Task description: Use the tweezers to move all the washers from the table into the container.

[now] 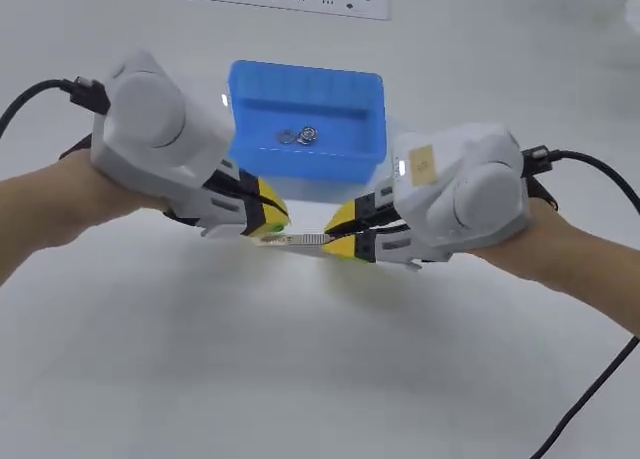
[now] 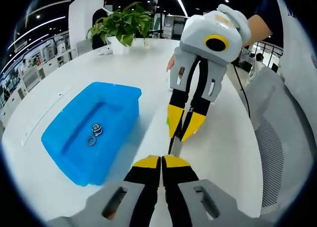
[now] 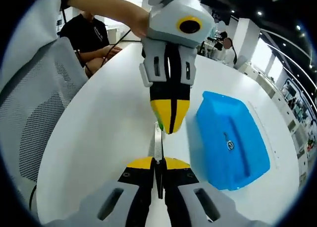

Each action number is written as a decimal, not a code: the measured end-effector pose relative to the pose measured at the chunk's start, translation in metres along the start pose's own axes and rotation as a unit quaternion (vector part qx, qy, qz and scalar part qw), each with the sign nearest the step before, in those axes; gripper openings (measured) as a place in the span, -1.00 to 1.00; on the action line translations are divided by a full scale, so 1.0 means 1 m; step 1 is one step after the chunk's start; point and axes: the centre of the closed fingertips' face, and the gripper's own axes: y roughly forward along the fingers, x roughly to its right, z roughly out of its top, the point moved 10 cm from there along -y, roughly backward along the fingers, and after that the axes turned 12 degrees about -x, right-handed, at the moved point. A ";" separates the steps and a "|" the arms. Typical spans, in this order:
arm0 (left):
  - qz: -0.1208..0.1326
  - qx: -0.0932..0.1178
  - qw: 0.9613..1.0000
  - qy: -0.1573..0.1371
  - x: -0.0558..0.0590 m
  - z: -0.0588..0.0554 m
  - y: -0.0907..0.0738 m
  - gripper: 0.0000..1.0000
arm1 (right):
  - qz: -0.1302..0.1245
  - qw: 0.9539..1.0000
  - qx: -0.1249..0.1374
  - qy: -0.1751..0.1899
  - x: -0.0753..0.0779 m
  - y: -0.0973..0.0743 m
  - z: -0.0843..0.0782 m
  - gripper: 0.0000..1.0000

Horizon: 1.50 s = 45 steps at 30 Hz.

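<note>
Left gripper and right gripper meet tip to tip over the white table, each with its yellow-tipped jaws pinched on one end of the tweezers stretched between them. Just beyond, the washers lie clustered on the floor of the blue container, which sits on the table.

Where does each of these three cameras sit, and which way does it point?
Head view: on the headset, looking down at the person's arms, left gripper, right gripper and blue container.
Left gripper view: on the left gripper, looking along its shut jaws at the right gripper.
Right gripper view: on the right gripper, past its jaws, facing the left one.
Both gripper views share the tweezers.
</note>
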 end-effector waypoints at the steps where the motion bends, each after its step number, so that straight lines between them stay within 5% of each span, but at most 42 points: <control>1: 0.000 0.000 1.000 0.000 0.000 0.000 0.000 -0.87 | -0.002 1.000 0.002 -0.003 0.001 -0.001 0.001 -0.85; 16: -0.038 -0.011 0.999 0.007 -0.001 0.000 0.003 -0.74 | -0.006 0.999 0.009 -0.034 0.001 -0.004 0.004 -0.85; 28: -0.033 -0.052 0.998 0.026 0.003 -0.007 0.010 -0.76 | -0.003 0.999 0.015 -0.038 0.000 -0.002 0.009 -0.85; 37: -0.017 -0.047 0.997 0.050 0.007 -0.003 0.012 -0.77 | 0.006 0.998 0.025 0.053 0.001 -0.006 0.000 -0.78; 45: -0.002 -0.056 0.995 0.083 0.010 -0.004 0.010 -0.78 | 0.018 0.986 0.054 0.159 0.012 -0.010 -0.004 -0.69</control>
